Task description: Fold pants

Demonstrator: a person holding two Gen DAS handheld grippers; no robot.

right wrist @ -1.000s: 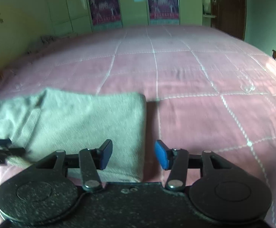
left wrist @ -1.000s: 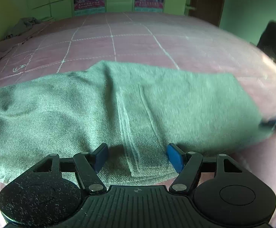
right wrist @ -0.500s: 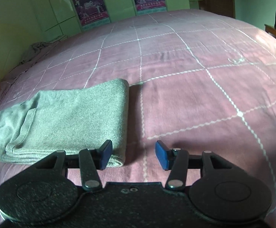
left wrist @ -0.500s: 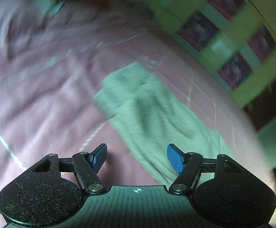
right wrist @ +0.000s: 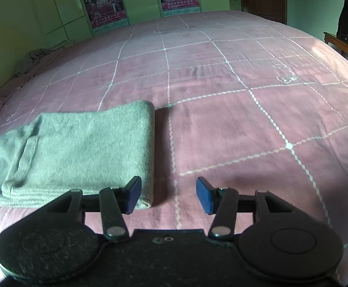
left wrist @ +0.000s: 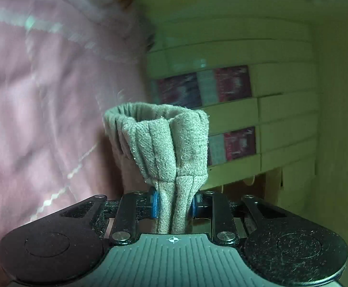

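The grey pants (right wrist: 78,150) lie as a folded stack on the pink bed (right wrist: 221,95), toward its near left side, with the rounded fold edge facing the middle of the bed and the layered edges at the left. In the left wrist view, the left gripper (left wrist: 175,203) is rolled on its side and its jaws are closing on a bunched section of the pants' (left wrist: 166,148) layered edge, with the blue pads already pressing the cloth from both sides. The right gripper (right wrist: 169,196) hovers just beside the near corner of the fold edge, with its jaws apart and nothing between them. The step in hand looks like gathering that end to carry it over for another fold. To do it well, the pinch should catch every layer rather than only the top ones; the lift should be low and slow, so that the stack does not slide; and the right gripper could pin or take the opposite end to keep the edges square.
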